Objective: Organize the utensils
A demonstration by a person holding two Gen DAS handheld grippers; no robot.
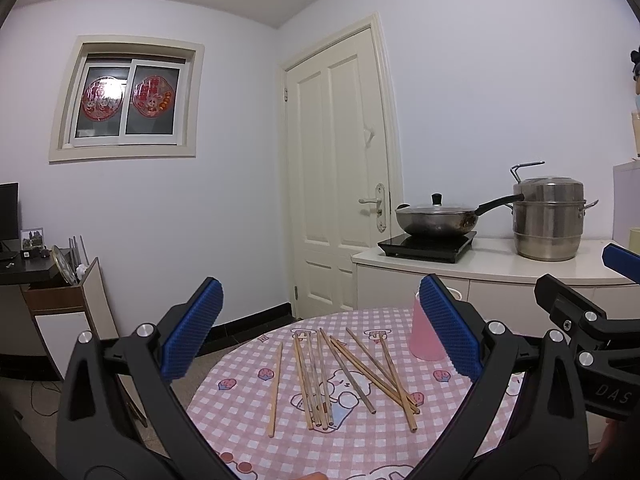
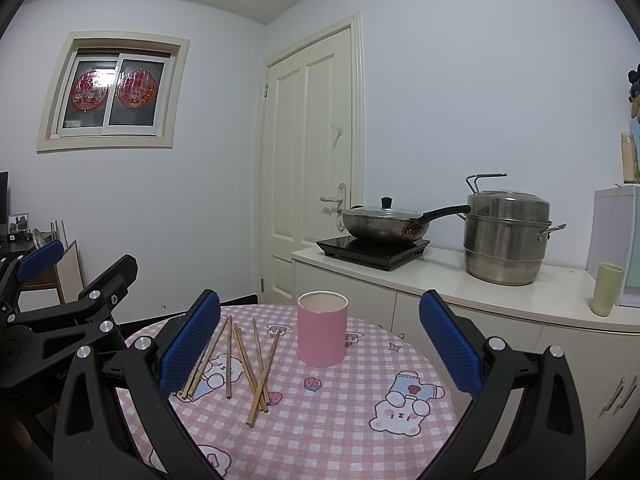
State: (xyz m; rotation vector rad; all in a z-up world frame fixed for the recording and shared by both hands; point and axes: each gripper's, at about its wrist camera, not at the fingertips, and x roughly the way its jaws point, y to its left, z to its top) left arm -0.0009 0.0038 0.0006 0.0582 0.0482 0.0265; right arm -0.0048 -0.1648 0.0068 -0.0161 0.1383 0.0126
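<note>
- The left tool (image 1: 320, 336) hangs wide open over the near edge of the round bench (image 1: 460, 416), its blue pads (image 1: 192, 328) well apart and nothing between them
- The right tool (image 2: 320, 340) is spread just as wide and equally empty; both seem poised for a first pick, not mid-carry
- The chopsticks (image 1: 340, 376) lie loose on the pink checked cloth, in the lower centre of the left wrist view: one stick apart at the left, a tight bunch in the middle, several crossed at the right
- The crossed sticks rest on each other, so I judge a single one there would be awkward to lift cleanly; the lone left stick looks the easiest start
- The pink cup (image 2: 322, 328) stands upright and open-topped at the centre of the right wrist view, just right of the sticks, likely the holder they belong in
- It appears empty, though its bottom is hidden from this angle
- Framing the cup, the right tool is well placed to steady it while the left gathers sticks
- The wok (image 1: 436, 220) and steel pot (image 1: 548, 220) sit on the back counter, well apart from the work
</note>
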